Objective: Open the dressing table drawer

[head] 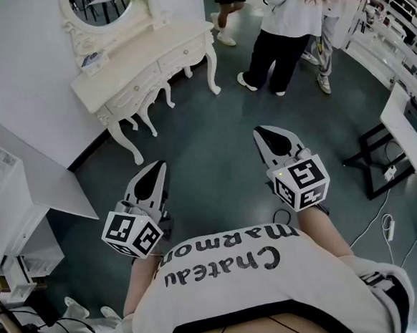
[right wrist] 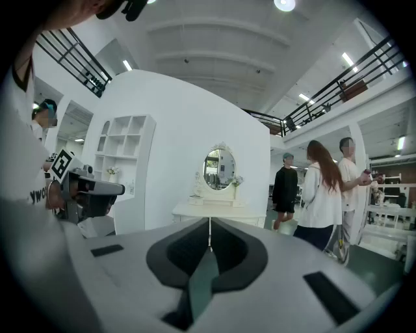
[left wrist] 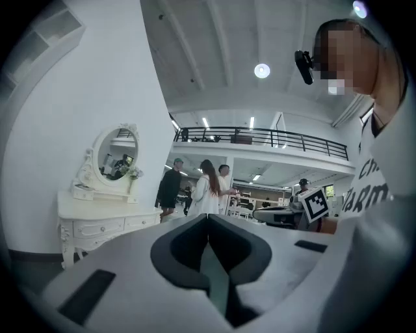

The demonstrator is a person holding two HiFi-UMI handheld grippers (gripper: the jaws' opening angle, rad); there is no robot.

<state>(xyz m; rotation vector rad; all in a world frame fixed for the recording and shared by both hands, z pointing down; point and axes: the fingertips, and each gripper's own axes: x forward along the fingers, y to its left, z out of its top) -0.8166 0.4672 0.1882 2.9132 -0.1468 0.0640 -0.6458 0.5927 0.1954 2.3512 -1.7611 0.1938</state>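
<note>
A cream dressing table (head: 143,63) with an oval mirror (head: 99,4) stands against the white wall at the upper left, some way ahead of me; its drawers (head: 163,64) look closed. The table also shows small at the left of the left gripper view (left wrist: 97,221) and at the middle of the right gripper view (right wrist: 218,208). My left gripper (head: 159,167) is held low at the left, jaws shut and empty. My right gripper (head: 261,132) is held at the right, jaws together with nothing between them. Both are far short of the table.
Several people (head: 284,27) stand on the dark floor at the upper right. A white shelf unit (head: 15,220) lies at the left, and white tables with black frames (head: 407,132) line the right. Cables (head: 386,227) trail on the floor at the lower right.
</note>
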